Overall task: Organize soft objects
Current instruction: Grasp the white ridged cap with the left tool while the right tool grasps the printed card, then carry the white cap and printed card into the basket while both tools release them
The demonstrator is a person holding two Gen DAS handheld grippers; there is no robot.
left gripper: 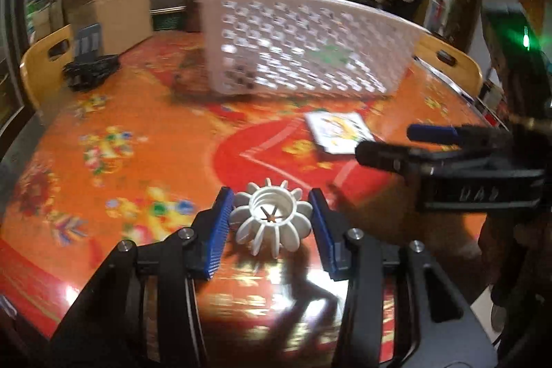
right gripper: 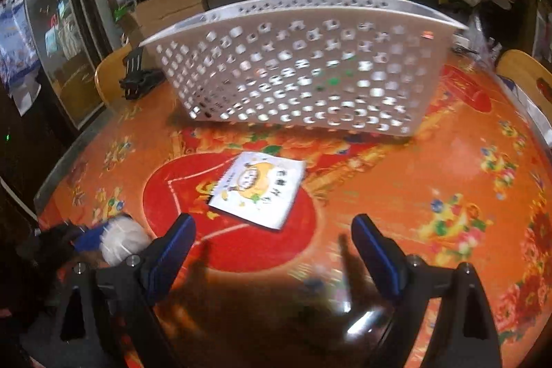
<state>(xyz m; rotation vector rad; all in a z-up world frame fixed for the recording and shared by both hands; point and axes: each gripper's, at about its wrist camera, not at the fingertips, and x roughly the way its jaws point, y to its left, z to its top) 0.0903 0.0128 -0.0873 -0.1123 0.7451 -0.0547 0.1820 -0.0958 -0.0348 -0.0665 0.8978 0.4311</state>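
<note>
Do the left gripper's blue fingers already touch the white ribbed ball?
Cannot tell. In the left wrist view the white ribbed ball sits between the left gripper fingers, its ribs at both pads, but no clear contact or gap shows.

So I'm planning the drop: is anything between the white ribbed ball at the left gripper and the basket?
Nothing visible. The white ribbed ball sits between the open left gripper fingers; bare tablecloth runs to the basket. The packet lies off to the right.
</note>
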